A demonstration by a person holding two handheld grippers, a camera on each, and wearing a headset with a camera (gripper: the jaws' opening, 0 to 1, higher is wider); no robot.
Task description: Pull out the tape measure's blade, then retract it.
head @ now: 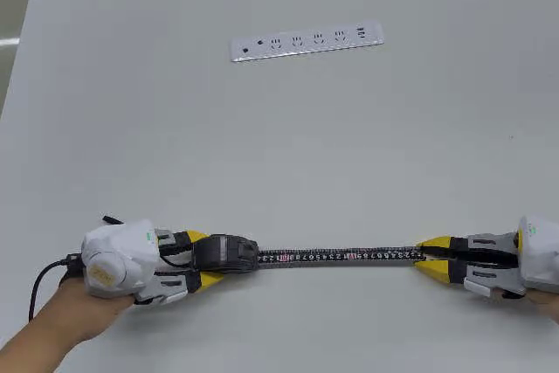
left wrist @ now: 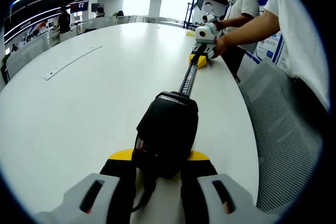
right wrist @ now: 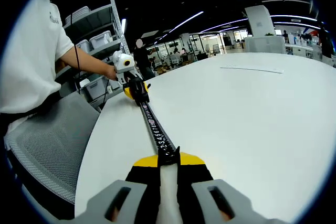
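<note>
A black tape measure case lies near the white table's front edge, and my left gripper is shut on it; in the left gripper view the case sits between the yellow-tipped jaws. Its dark blade with printed numbers runs out to the right, flat and low over the table. My right gripper is shut on the blade's end, seen pinched at the blade tip in the right gripper view. The blade stretches back toward the left gripper there.
A white power strip lies flat at the back of the table. A black cable trails from the left gripper's body. The table's front edge is just below both grippers, with a grey mesh chair beside it.
</note>
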